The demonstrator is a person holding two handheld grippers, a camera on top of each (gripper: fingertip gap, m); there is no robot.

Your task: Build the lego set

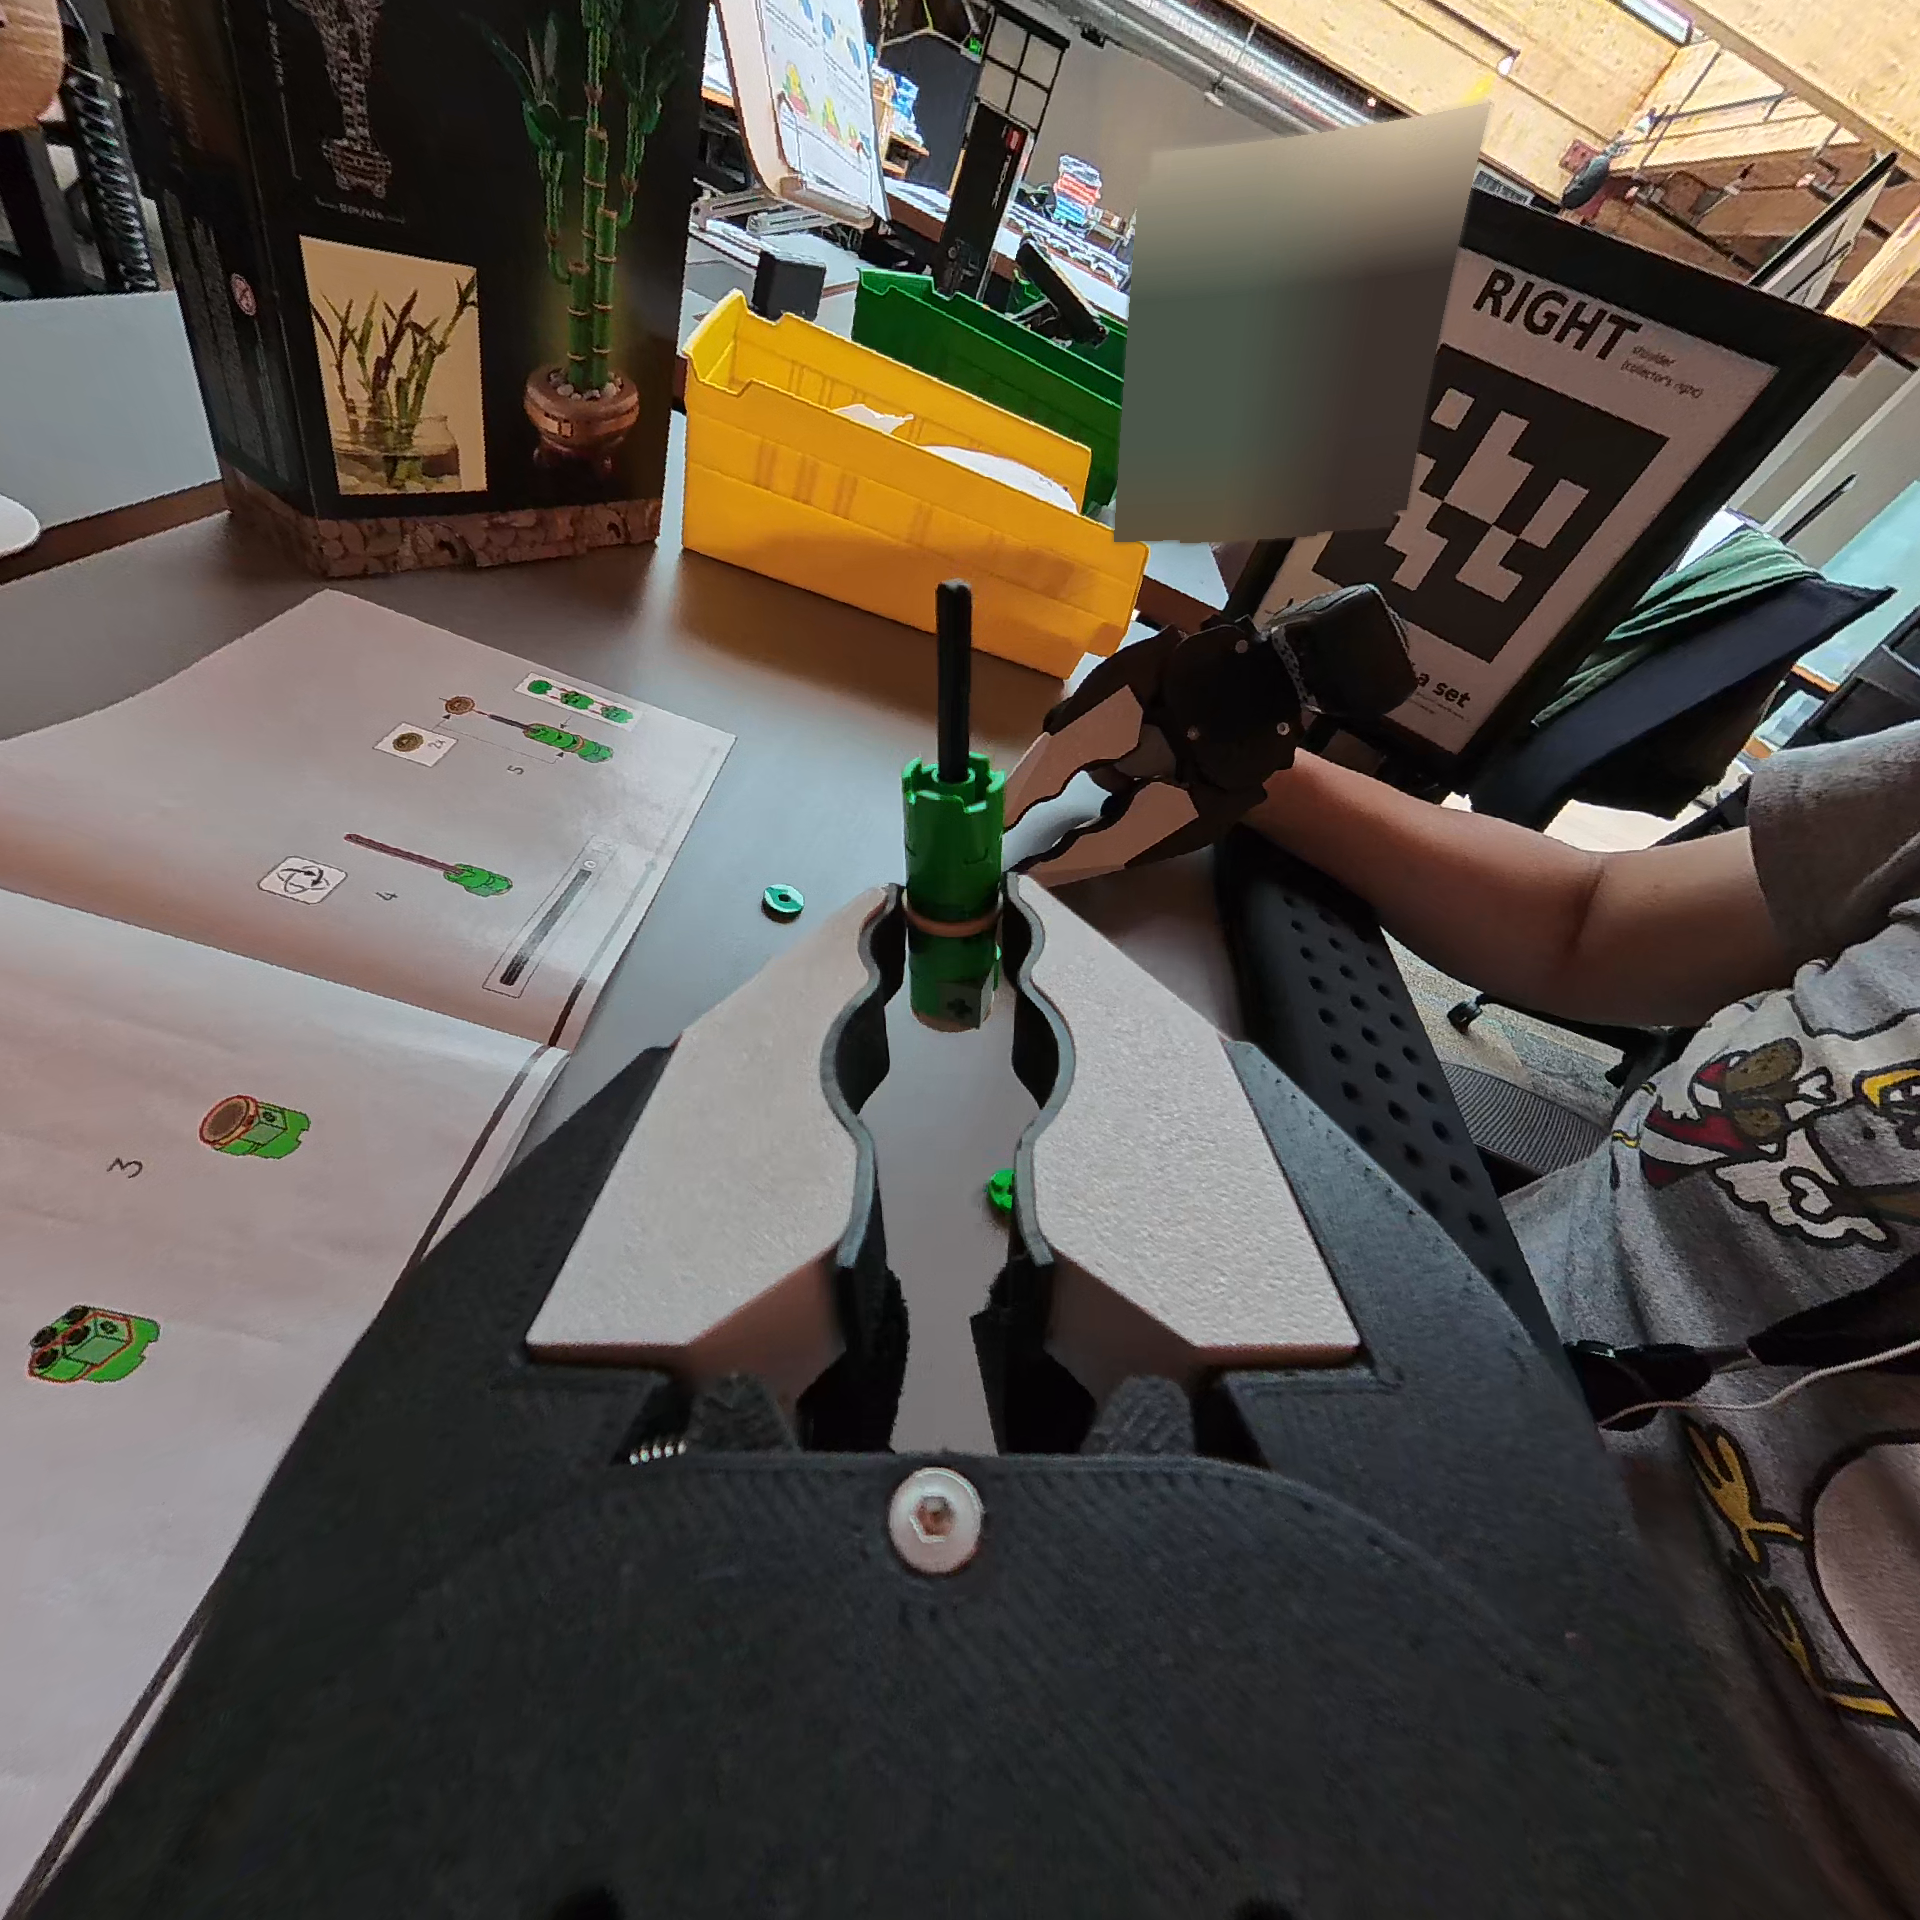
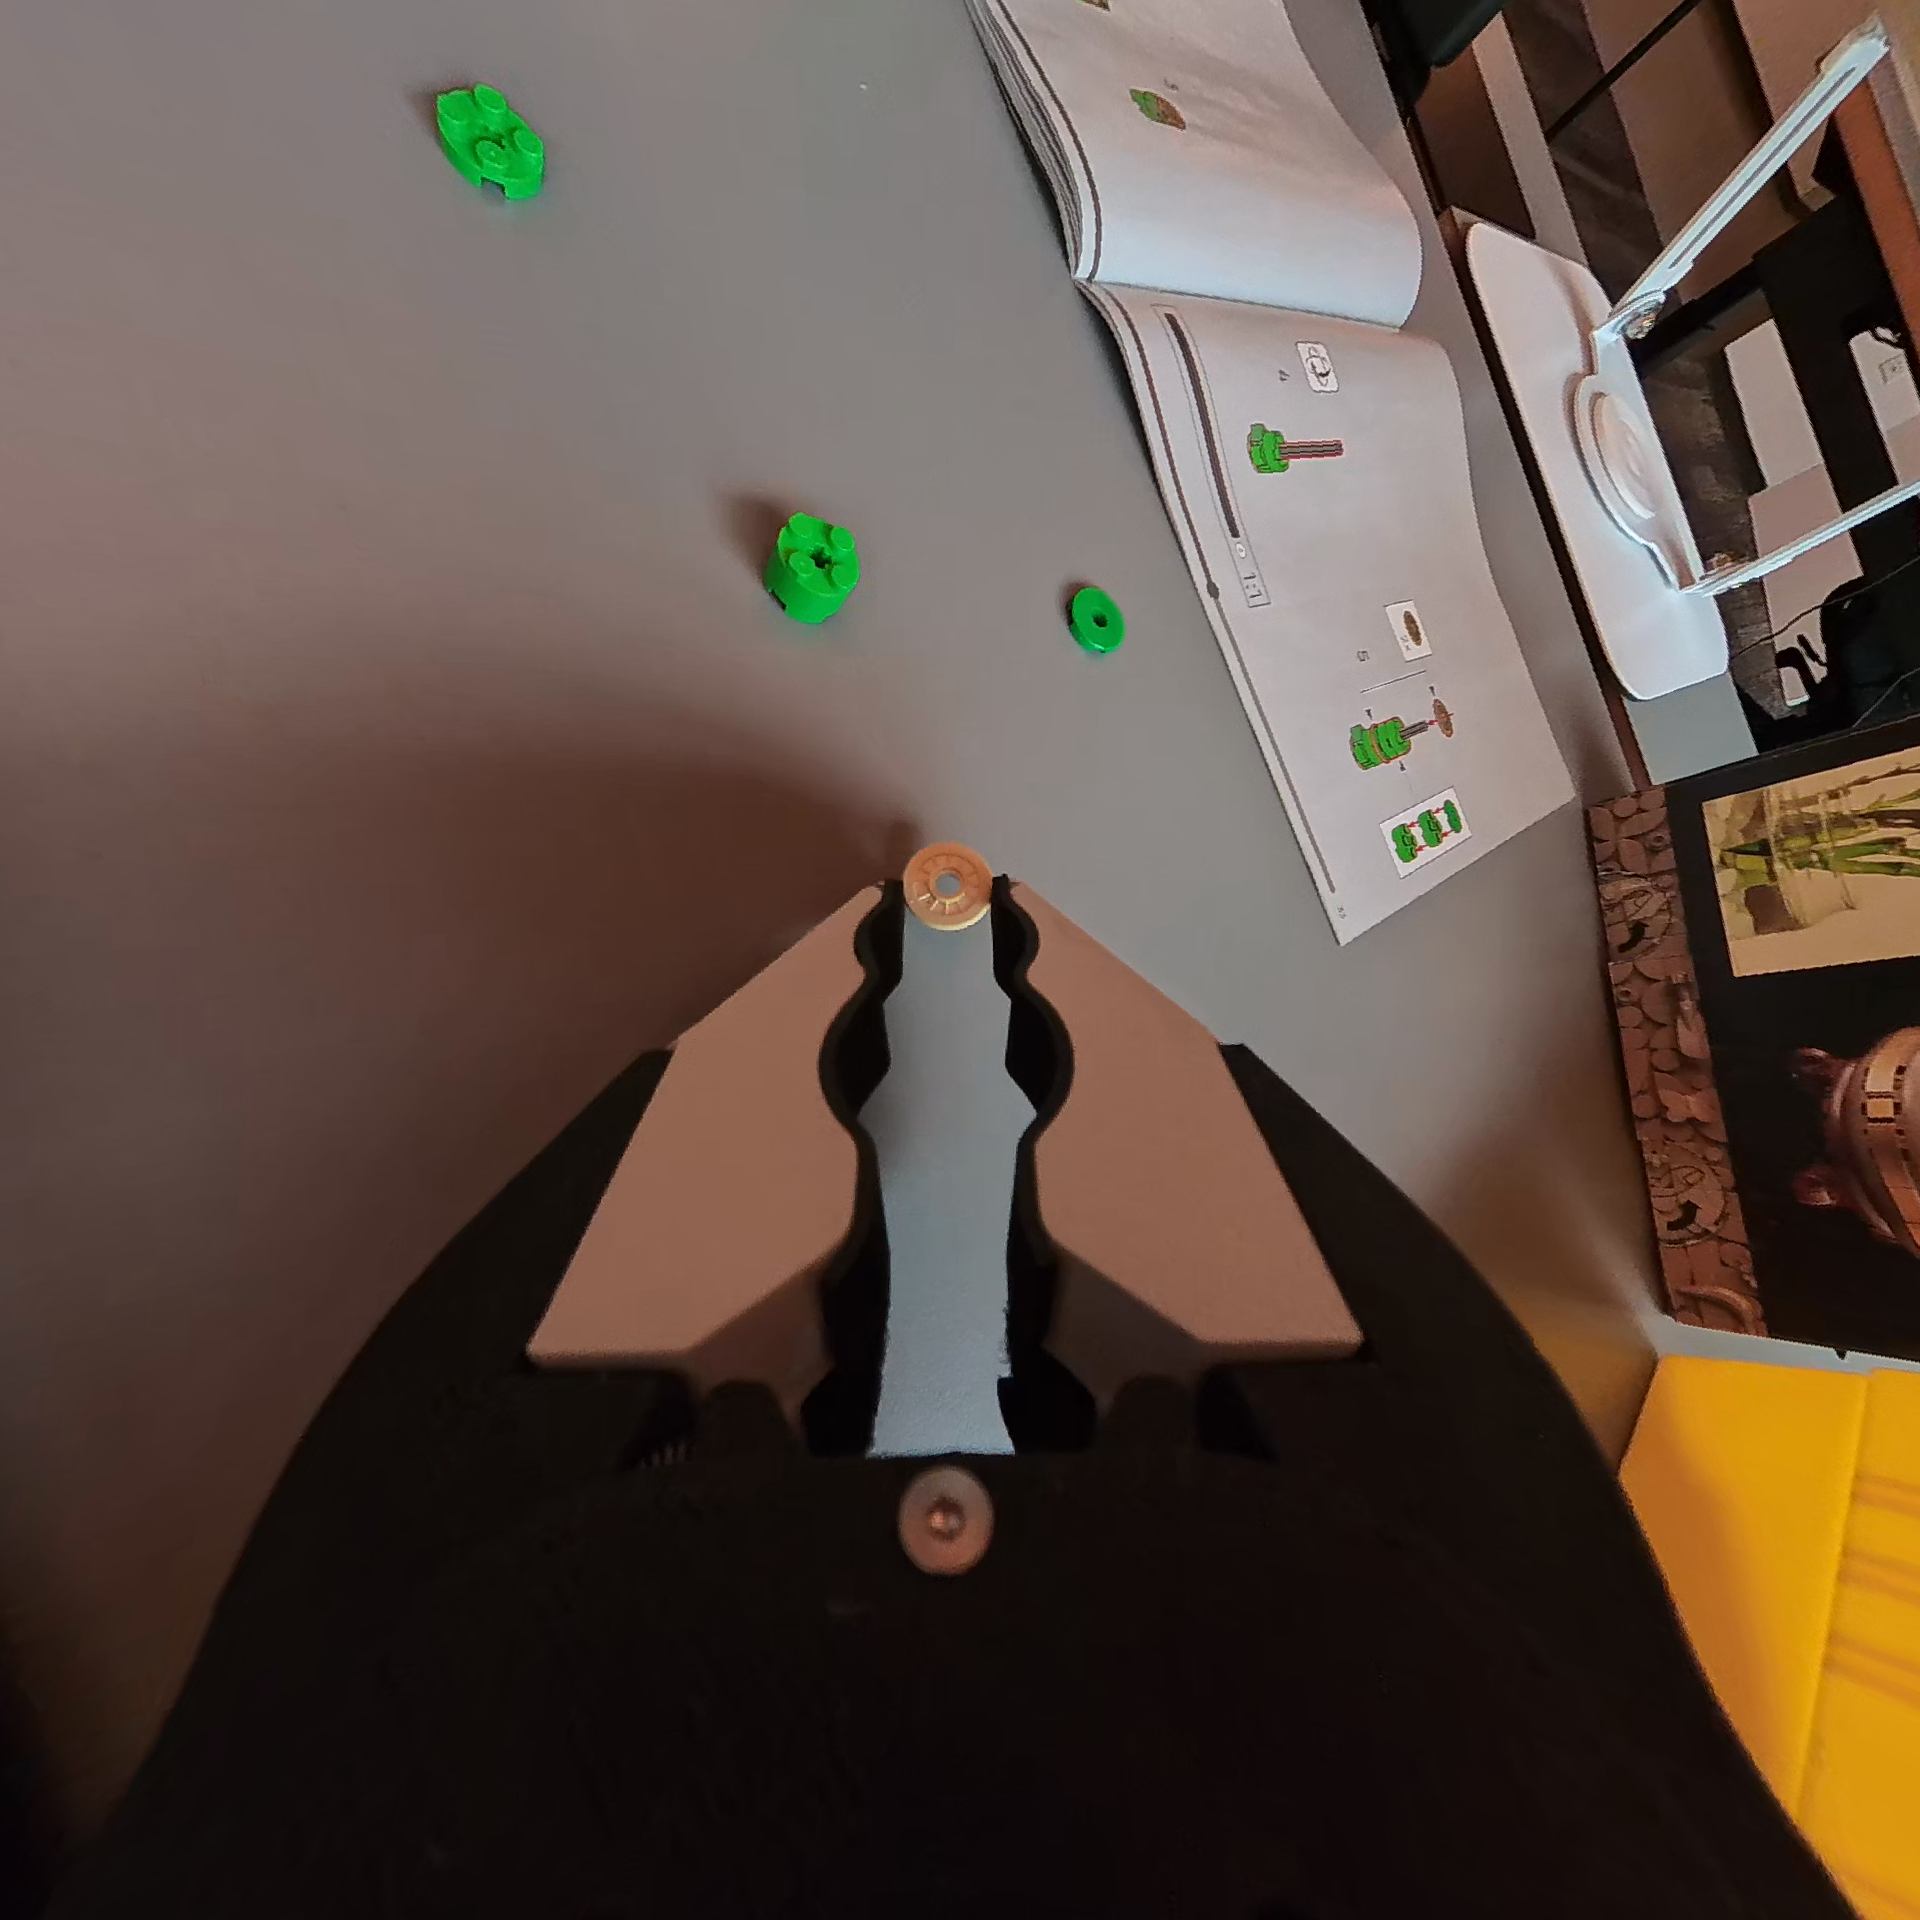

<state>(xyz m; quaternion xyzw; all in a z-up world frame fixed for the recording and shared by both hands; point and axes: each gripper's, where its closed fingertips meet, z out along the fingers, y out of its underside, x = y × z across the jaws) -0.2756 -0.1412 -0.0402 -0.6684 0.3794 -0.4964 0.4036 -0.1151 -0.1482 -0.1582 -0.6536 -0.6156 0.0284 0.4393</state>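
Note:
My left gripper (image 1: 951, 925) is shut on a green stalk assembly (image 1: 951, 831): stacked green round bricks with a tan ring, upright on a black axle (image 1: 953, 686) that sticks up above them. My right gripper (image 2: 945, 894) is shut on a tan round plate (image 2: 945, 885) with a centre hole, held at its fingertips just above the table. In the left wrist view the right gripper (image 1: 1081, 805) sits just right of the stalk. Loose on the grey table (image 2: 416, 416) lie a green round brick (image 2: 812, 567), a small green round plate (image 2: 1095, 620) and another green piece (image 2: 488, 140).
The open instruction booklet (image 1: 312, 935) lies left of the stalk; it also shows in the right wrist view (image 2: 1299, 520). The set's box (image 1: 416, 281) stands behind, with a yellow bin (image 1: 894, 488) and a green bin (image 1: 987, 332). A person's arm (image 1: 1455, 914) and a chair are at right. Some 20 centimetres of space lies between my two pairs of fingers. The green piece (image 2: 488, 140) is about 15 centimetres from both grippers' fingertips.

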